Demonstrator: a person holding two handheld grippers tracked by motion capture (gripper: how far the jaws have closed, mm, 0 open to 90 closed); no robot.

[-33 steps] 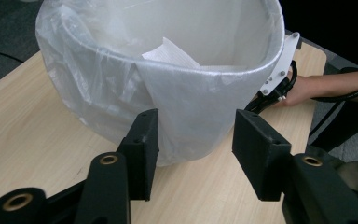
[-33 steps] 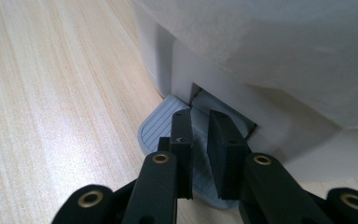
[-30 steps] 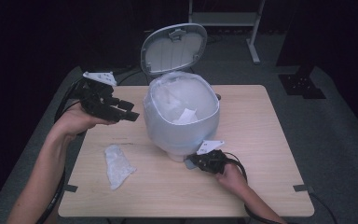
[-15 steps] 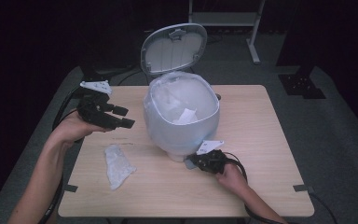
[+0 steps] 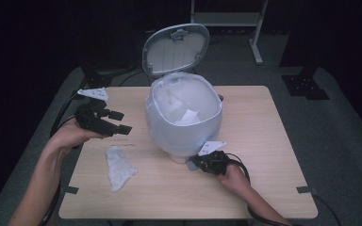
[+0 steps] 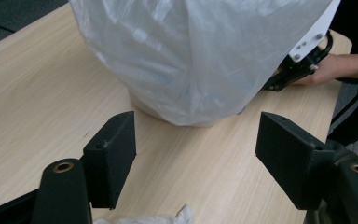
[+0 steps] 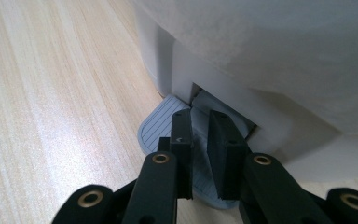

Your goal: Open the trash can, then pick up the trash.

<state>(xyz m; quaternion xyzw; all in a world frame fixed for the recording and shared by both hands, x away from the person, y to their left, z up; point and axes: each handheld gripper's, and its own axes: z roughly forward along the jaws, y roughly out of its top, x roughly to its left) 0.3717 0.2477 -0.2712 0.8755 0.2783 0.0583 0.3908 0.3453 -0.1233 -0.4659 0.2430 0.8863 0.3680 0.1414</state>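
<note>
A pale grey pedal bin [image 5: 184, 117] lined with a white plastic bag [image 6: 200, 56] stands mid-table, its lid [image 5: 176, 47] swung up. My right gripper [image 5: 194, 164] is shut and rests its tips on the bin's foot pedal [image 7: 161, 123], as the right gripper view [image 7: 199, 116] shows. My left gripper [image 5: 124, 121] hovers left of the bin, pointing at it. Its jaws have just been opening, and in the left gripper view [image 6: 196, 135] nothing is between them. A crumpled white wad [image 5: 119, 165] lies on the table below the left gripper. A white scrap [image 5: 188, 116] sits inside the bin.
The wooden table [image 5: 264, 141] has bare room right of the bin and along the front edge. Black cables trail off the left side [image 5: 63, 115]. A dark stand [image 5: 306, 80] and a white frame [image 5: 254, 28] stand on the floor behind.
My left hand has sunk and drifted toward the table's front, and its jaws stand wider apart. The right gripper, the bin and the wad have not moved.
</note>
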